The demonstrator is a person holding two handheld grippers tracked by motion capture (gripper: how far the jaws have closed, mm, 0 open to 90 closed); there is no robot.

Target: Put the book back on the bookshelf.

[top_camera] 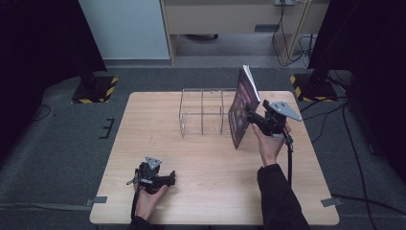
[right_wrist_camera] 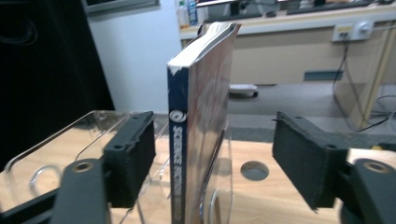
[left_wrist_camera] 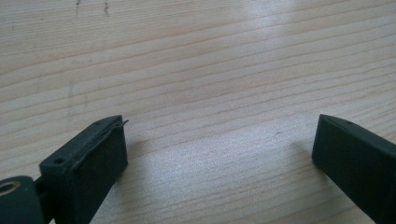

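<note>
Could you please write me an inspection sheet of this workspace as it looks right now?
Surface: wooden table, faint marks, round hole near the rack.
Job's things: clear rack at the far middle; book upright against its right end.
Clutter: nothing seen.
Grippers: left gripper open, low over bare wood; right gripper open, fingers either side of the book's spine, not touching.
Cables: one trails from each gripper; more on the floor.
Surroundings: grey carpet, striped stand bases, desk behind.

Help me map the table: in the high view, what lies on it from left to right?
Left gripper → clear rack → book → right gripper.
</note>
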